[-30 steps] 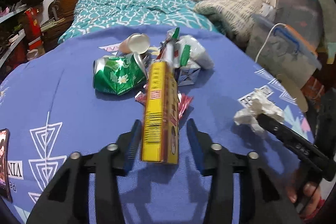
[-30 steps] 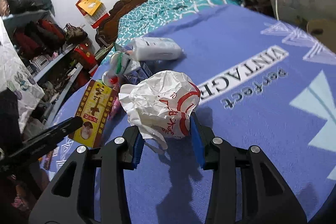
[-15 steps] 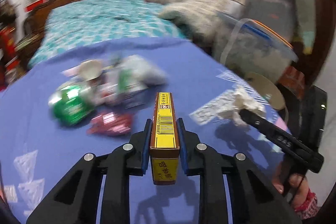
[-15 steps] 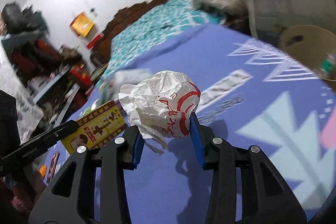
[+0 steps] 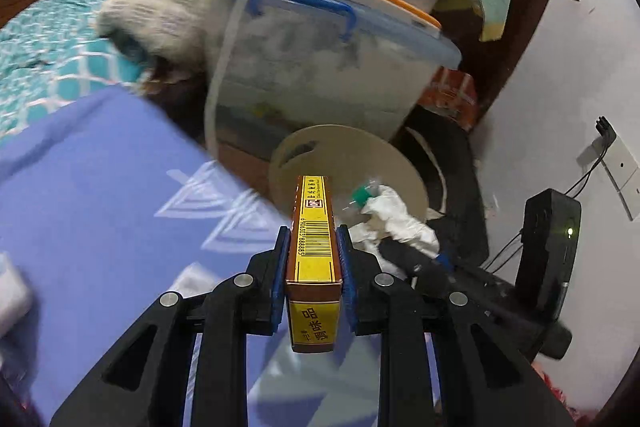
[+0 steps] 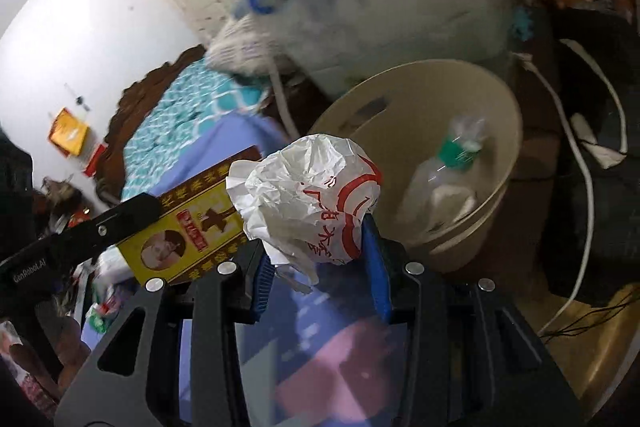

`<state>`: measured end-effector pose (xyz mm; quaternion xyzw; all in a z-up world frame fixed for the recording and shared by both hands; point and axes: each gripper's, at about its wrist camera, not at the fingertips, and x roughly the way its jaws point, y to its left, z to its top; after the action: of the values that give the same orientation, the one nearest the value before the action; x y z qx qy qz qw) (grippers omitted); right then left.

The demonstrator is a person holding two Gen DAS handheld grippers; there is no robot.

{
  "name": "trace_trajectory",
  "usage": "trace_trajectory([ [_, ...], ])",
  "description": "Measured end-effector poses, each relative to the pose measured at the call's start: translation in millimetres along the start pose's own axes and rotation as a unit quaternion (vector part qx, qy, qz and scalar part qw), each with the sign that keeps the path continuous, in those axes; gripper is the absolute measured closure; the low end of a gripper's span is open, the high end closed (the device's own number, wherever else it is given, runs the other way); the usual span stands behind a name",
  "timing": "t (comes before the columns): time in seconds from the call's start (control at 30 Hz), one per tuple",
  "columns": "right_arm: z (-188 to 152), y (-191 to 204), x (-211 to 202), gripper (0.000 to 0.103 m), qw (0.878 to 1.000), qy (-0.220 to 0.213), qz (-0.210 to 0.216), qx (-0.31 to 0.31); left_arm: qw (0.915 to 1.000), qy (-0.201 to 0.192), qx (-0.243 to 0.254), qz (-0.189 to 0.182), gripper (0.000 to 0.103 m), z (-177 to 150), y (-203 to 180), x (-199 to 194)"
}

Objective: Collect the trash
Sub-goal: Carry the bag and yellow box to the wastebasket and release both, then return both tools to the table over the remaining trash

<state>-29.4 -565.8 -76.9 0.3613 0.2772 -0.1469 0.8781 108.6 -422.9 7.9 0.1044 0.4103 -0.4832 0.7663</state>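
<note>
1. Purple-clothed surface (image 5: 100, 195) now lies behind; both views have swung to the beige bin (image 6: 420, 115) beside it.
2. Left tongs (image 5: 312, 263), freshly clamped, carry the yellow box (image 5: 314, 227) binward.
3. Right tongs (image 6: 316, 247) grip crumpled wrapper (image 6: 312, 195) near its rim; dropping looks next.

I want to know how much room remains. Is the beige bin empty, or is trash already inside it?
Not empty. In the right wrist view the beige bin already holds a clear plastic bottle with a green label; much of its inside remains free.
</note>
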Motion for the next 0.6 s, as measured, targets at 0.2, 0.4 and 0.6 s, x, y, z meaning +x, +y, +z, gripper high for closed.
trace_trajectory([
  [0.2,11.9,-13.9,9.5,0.031,0.999,-0.006,-0.033,0.018,0.9995,0.028,-0.002,0.014,0.053,25.5,-10.6,55.2],
  [0.4,6.5,-11.7,-9.9,0.031,0.998,-0.043,-0.039,0.020,0.9992,0.009,-0.009,0.037,0.028,21.8,-3.2,33.6],
  [0.6,-5.3,20.1,-28.9,0.033,0.997,-0.077,-0.005,0.013,0.9979,-0.031,-0.017,0.054,0.028,-15.0,21.7,-33.6],
])
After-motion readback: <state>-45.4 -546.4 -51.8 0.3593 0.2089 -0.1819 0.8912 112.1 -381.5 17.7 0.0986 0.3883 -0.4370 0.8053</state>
